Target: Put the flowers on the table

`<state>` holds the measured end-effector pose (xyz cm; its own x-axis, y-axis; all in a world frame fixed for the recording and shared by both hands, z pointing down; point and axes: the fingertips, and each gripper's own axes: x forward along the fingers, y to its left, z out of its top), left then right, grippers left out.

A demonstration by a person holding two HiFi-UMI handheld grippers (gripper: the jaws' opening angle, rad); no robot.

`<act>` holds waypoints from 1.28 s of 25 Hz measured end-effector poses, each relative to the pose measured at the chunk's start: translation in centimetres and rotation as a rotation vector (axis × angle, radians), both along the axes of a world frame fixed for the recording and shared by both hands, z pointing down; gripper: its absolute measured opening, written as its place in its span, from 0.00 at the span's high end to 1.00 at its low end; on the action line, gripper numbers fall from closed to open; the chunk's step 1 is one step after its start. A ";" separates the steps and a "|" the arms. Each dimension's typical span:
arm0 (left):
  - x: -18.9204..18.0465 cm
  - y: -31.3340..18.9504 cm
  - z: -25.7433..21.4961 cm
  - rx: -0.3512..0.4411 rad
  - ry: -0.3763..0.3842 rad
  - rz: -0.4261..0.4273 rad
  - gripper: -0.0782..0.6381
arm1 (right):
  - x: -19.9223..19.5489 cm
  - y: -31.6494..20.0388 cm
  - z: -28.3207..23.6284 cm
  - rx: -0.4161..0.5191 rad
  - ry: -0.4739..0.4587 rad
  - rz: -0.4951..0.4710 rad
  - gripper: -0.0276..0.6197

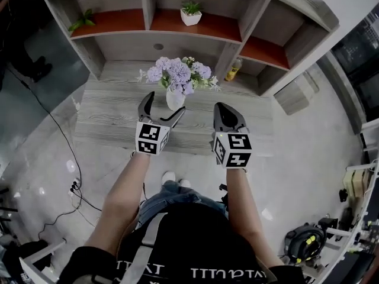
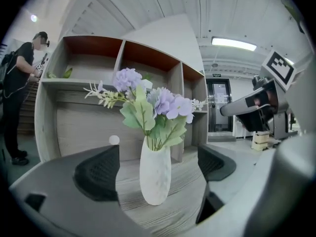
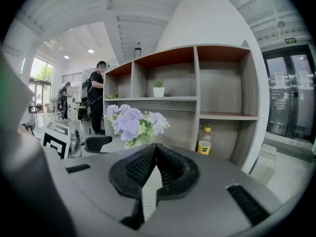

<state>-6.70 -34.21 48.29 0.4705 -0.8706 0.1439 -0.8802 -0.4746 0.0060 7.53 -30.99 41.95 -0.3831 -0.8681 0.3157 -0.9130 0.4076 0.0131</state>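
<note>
A white vase [image 1: 174, 98] of purple flowers [image 1: 177, 73] stands upright on the grey wooden table [image 1: 112, 120], in front of the shelf unit. My left gripper [image 1: 164, 104] is open around it. In the left gripper view the vase [image 2: 155, 174] rests on the tabletop between the two pads [image 2: 98, 172], with a gap on each side. My right gripper [image 1: 224, 108] is to the right of the vase, shut with nothing in it. Its view shows the jaws [image 3: 155, 152] meeting, and the flowers [image 3: 131, 122] to the left beyond them.
A shelf unit [image 1: 151, 34] backs the table. It holds a small potted plant [image 1: 190, 13], a green sprig [image 1: 82, 21] and a yellow bottle [image 1: 234, 70]. Cables [image 1: 71, 182] lie on the floor at left. A person [image 2: 19, 93] stands left of the shelves.
</note>
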 end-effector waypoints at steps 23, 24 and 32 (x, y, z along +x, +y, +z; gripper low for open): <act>-4.7 3.0 -9.5 0.098 -0.031 0.005 0.22 | -0.7 -0.8 -4.4 0.060 0.055 -0.058 0.93; -4.8 3.0 -10.2 0.112 -0.035 0.007 0.22 | -0.6 -0.9 -4.5 0.062 0.065 -0.061 0.93; -5.1 3.3 -16.9 0.274 -0.112 0.055 0.22 | 0.6 -1.5 -8.9 0.149 0.021 -0.057 0.93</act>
